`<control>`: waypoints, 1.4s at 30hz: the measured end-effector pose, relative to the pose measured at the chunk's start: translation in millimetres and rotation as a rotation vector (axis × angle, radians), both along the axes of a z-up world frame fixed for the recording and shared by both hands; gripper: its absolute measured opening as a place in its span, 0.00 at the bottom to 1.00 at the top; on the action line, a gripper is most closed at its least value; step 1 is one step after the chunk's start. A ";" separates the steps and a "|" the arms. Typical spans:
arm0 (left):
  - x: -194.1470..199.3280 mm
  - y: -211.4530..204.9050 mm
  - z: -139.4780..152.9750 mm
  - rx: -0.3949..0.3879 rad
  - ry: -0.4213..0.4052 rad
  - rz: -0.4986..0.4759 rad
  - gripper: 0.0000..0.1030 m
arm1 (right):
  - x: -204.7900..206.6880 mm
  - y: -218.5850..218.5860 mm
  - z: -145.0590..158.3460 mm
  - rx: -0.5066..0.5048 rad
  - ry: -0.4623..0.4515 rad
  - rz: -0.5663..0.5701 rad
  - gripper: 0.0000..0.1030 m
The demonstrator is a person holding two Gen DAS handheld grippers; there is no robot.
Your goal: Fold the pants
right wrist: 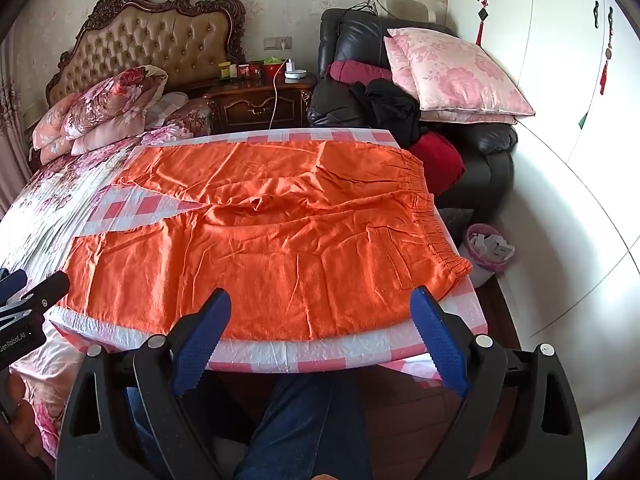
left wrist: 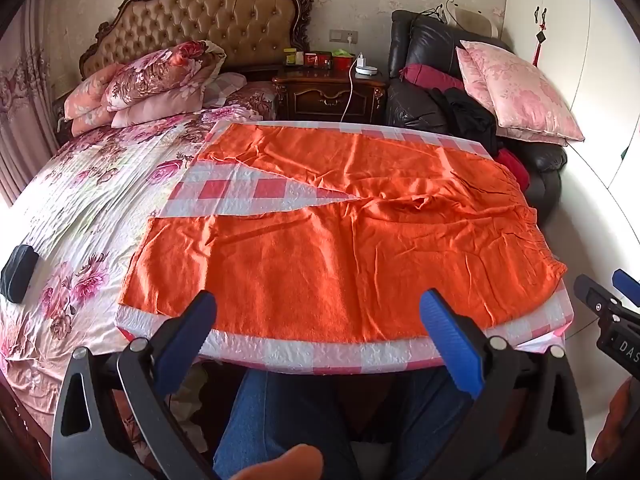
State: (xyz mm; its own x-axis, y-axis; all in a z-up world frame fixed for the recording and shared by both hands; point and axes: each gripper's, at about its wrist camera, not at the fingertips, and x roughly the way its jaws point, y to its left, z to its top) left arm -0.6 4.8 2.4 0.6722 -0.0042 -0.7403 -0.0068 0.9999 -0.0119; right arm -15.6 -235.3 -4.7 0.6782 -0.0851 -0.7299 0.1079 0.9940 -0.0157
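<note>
In the left wrist view, a pair of orange, wrinkled woven pants (left wrist: 340, 232) is seen spread flat on a pink-and-white checked plastic table cover (left wrist: 256, 350), filling the centre of the frame. The gathered elastic waistband lies toward 3 o'clock; the two legs run toward 9 o'clock, parted by a wedge of bare cover. The left gripper (left wrist: 318, 316) is held at 6 o'clock with its ribbed blue pads (left wrist: 450, 340) spread wide, hovering above the near table edge and holding nothing. The right gripper (left wrist: 616, 308) is partly seen at 4 o'clock. A floral quilted bedspread (left wrist: 80, 208) lies at 9 o'clock, with a dark rounded object (left wrist: 18, 274) resting on it. A tufted tan headboard (left wrist: 204, 20) in carved dark wood stands at 11 o'clock, a carved dark nightstand (left wrist: 330, 94) at 12 o'clock, and a black leather armchair (left wrist: 424, 80) bearing pink floral pillows (left wrist: 520, 88) at 2 o'clock.

In the right wrist view, the pants (right wrist: 272, 248) are seen centred again, waistband toward 3 o'clock. The right gripper (right wrist: 322, 314) is held wide apart at 6 o'clock, empty, just short of the near hem. The left gripper (right wrist: 36, 292) is partly seen at 9 o'clock. A pink wastebasket (right wrist: 486, 252) stands on the floor at 3 o'clock, beside white wardrobe doors (right wrist: 560, 80).
</note>
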 end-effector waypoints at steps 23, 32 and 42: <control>-1.3 -1.3 -2.5 -0.003 0.002 0.004 0.99 | 0.0 0.0 -1.2 -0.001 0.002 0.000 0.85; -1.1 -1.4 -2.3 -0.004 0.001 0.004 0.99 | 0.2 0.0 -2.1 -0.001 0.003 0.000 0.85; -1.0 -0.9 -4.3 -0.005 0.001 0.002 0.99 | 0.2 -0.8 -2.5 -0.002 0.003 0.000 0.85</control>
State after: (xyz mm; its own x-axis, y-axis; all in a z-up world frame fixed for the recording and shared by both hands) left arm -1.6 3.9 -1.9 0.6718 -0.0065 -0.7407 -0.0086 0.9998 -0.0166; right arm -15.5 -236.1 -7.2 0.6760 -0.0865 -0.7318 0.1079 0.9940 -0.0178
